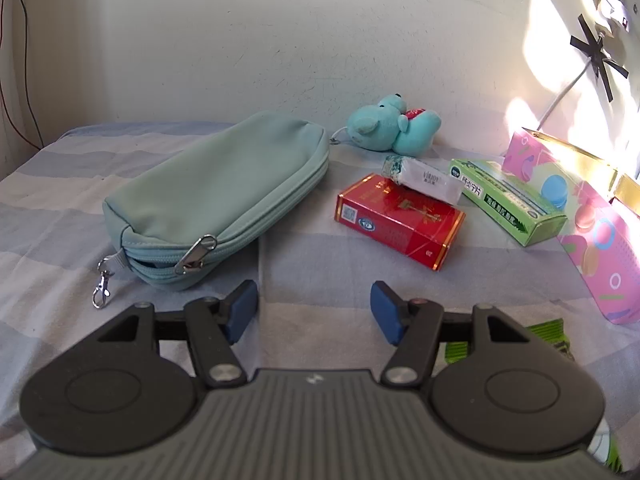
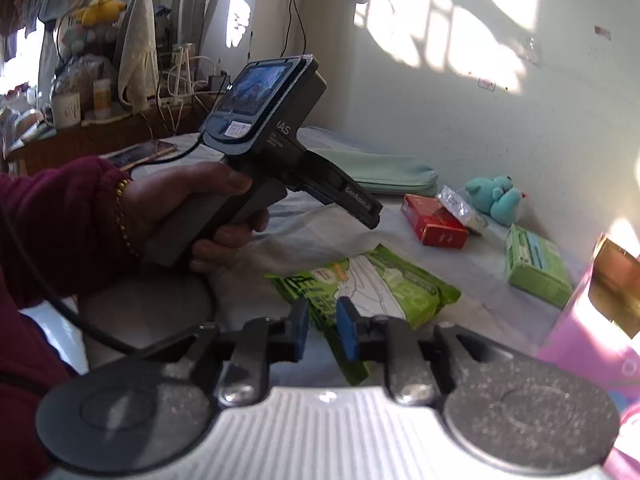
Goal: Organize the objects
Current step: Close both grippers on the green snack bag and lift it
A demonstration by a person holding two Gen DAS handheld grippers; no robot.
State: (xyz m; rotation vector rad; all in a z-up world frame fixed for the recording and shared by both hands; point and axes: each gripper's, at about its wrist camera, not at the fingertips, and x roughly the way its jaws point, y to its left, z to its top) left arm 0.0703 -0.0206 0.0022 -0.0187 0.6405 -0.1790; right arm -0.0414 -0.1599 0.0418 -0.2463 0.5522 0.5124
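On the striped bed sheet (image 1: 60,208) lie a zipped teal pouch (image 1: 224,196), a teal plush (image 1: 392,128), a red box (image 1: 400,220) with a white pack (image 1: 424,180) leaning on it, and a green box (image 1: 508,204). My left gripper (image 1: 314,312) hovers open in front of the pouch and the red box, with nothing between its pads. My right gripper (image 2: 323,332) has its pads a narrow gap apart. A flat green packet (image 2: 380,284) lies just ahead, with one corner reaching under the right pad. The pads do not press on it.
A pink patterned case (image 1: 592,232) lies along the right side by a gold-edged box (image 1: 592,164). The wall runs close behind the plush. A hand (image 2: 192,200) in a dark red sleeve holds the other device at left, its cable trailing. A cluttered wooden desk (image 2: 100,132) stands beyond the bed.
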